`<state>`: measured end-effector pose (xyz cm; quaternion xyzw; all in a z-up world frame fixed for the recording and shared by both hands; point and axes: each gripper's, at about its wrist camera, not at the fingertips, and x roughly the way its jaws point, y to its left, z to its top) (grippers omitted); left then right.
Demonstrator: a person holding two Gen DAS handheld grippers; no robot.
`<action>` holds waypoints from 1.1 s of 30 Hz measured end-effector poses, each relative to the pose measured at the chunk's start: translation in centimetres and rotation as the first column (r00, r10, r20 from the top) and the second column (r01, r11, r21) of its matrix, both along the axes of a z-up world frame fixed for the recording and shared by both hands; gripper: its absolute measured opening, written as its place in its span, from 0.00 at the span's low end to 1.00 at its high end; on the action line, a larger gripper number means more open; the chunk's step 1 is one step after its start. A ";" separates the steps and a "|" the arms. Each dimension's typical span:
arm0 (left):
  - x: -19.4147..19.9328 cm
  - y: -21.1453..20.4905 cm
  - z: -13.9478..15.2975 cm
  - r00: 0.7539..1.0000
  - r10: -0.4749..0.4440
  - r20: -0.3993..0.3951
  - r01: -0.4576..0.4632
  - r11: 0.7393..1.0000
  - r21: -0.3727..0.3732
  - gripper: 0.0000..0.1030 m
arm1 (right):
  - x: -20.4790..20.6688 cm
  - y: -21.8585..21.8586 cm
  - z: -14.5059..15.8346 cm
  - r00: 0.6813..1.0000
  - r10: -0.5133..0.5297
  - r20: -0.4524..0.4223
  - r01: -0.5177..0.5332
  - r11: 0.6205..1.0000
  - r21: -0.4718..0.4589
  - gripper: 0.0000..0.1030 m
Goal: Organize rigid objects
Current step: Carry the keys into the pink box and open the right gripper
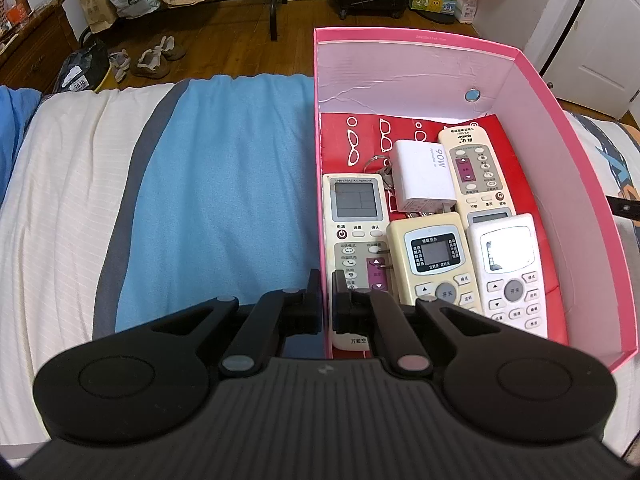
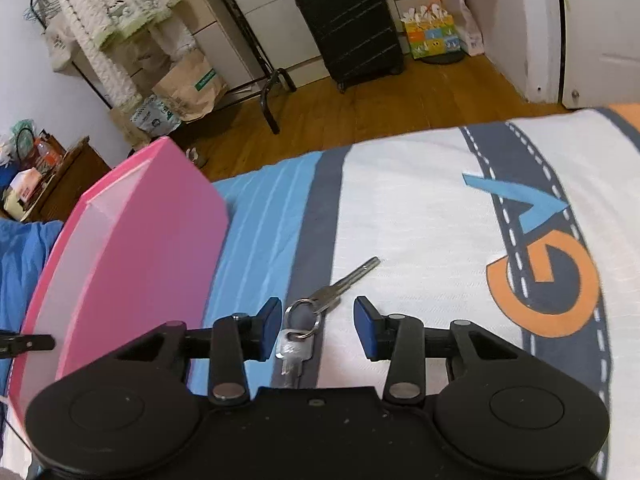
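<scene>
Metal keys lie on the bed between the spread right gripper jaws, untouched, long axis running away rightward.

Pink box: paper board, matt outside, wrinkled white lining. 4 remotes: smooth plastic, yellowed. Charger: glossy white plastic. Keys: bright metal on a metal ring. Bedcover: woven cloth, matt. Floor: glossy wood.

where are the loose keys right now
In the right wrist view, the keys lie on the bedsheet outside the pink box, to its right, between the open fingers of the right tool, untouched.
</scene>
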<state>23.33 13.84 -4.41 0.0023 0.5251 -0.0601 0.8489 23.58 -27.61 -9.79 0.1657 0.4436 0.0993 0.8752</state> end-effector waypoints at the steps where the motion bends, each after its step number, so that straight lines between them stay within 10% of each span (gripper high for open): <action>1: 0.0 0.0 0.0 1.000 -0.001 0.001 0.001 1.000 0.001 0.04 | 0.3 0.1 -0.5 1.000 0.003 -0.009 -0.003 1.000 0.007 0.47; 8: 0.1 -0.2 -0.4 1.000 -0.006 -0.002 0.006 1.000 0.019 0.04 | -0.1 4.4 -2.4 0.984 0.166 0.065 -0.154 0.976 -0.155 0.50; 13: -0.1 -0.2 -0.1 1.000 -0.006 0.003 0.006 1.000 0.019 0.04 | -0.3 4.6 -0.4 0.989 0.141 0.042 -0.133 0.978 -0.158 0.09; 33: -0.1 0.1 0.0 1.000 -0.005 0.013 0.005 1.000 -0.003 0.04 | -5.4 7.7 10.6 0.950 0.143 0.277 -0.093 0.978 -0.185 0.04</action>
